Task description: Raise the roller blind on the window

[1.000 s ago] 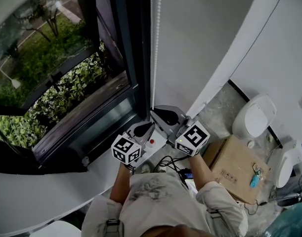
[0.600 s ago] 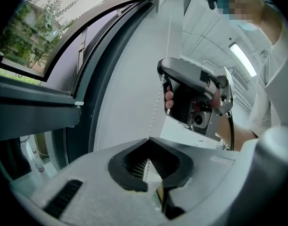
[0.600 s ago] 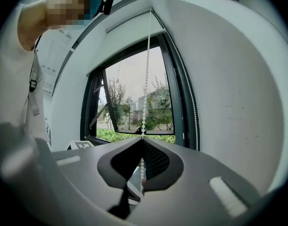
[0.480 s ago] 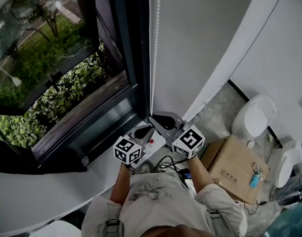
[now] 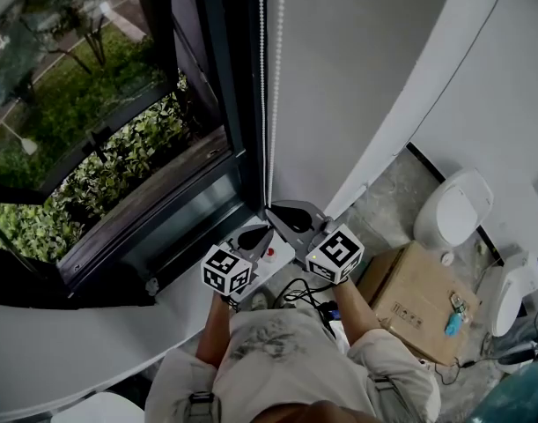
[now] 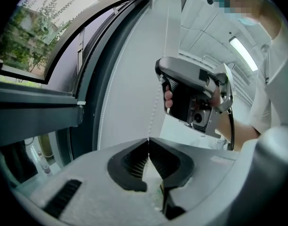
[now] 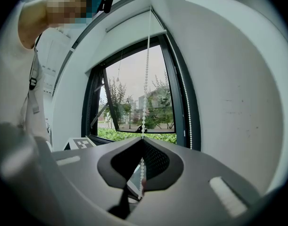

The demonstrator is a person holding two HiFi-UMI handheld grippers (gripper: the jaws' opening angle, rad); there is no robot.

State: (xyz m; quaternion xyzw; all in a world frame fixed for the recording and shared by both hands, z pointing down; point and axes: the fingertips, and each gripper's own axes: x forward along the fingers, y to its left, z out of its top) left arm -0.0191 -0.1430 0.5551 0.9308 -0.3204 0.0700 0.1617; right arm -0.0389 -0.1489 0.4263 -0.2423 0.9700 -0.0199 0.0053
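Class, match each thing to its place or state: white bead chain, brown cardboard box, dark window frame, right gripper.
1 white bead chain
2 brown cardboard box
3 dark window frame
4 right gripper

A on the floor
B jaws shut on the chain
C hangs beside the window
D borders the glass

Pairs: 1-C, 2-A, 3-D, 4-B.

Bright, even daylight in from the window [image 5: 75,104]; no hard shadows on the white wall [image 5: 365,69]. Dimmer in the lower left corner of the head view. Bends hard at the edges of both gripper views, with black vignette all round. Blows out at the ceiling light [image 6: 242,53] in the left gripper view. Sharp on the bead chain [image 7: 146,79] against pale sky, soft on the near jaws.
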